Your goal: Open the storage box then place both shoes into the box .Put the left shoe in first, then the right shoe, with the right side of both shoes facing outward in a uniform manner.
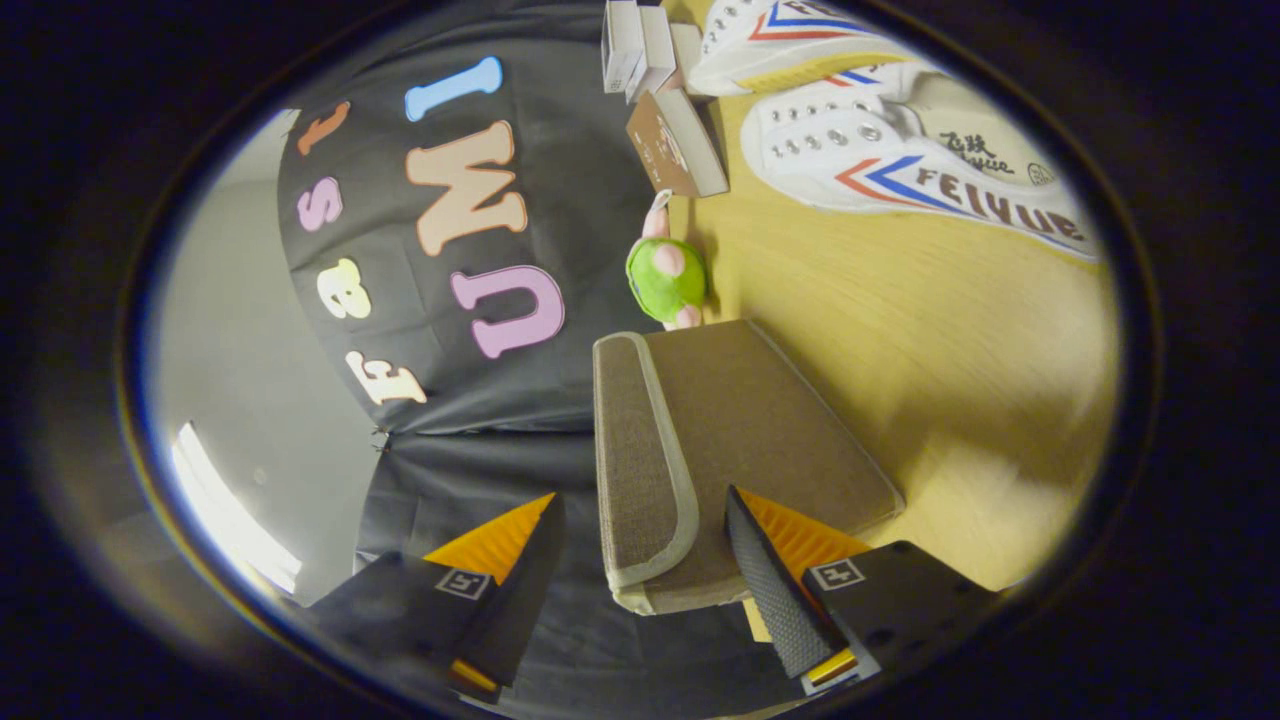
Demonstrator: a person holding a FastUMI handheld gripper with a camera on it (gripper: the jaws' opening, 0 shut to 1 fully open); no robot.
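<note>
The brown fabric storage box (740, 430) lies on the wooden table (980, 380), its lid down. The lid's front flap with pale trim (640, 480) sits between my fingers. My gripper (642, 500) is open and straddles that flap; the right finger (775, 580) lies against the box top, while the left finger (520, 570) stands apart from the flap. Beyond the box lie two white canvas shoes with red and blue stripes, the nearer shoe (900, 170) on its side and the farther shoe (790, 40) behind it.
A green plush toy (665, 275) stands just past the box's far edge. Beyond it are a brown carton (675, 140) and small white boxes (640, 40), close to the shoes. The booth's black cloth wall (560, 400) runs along the table's edge.
</note>
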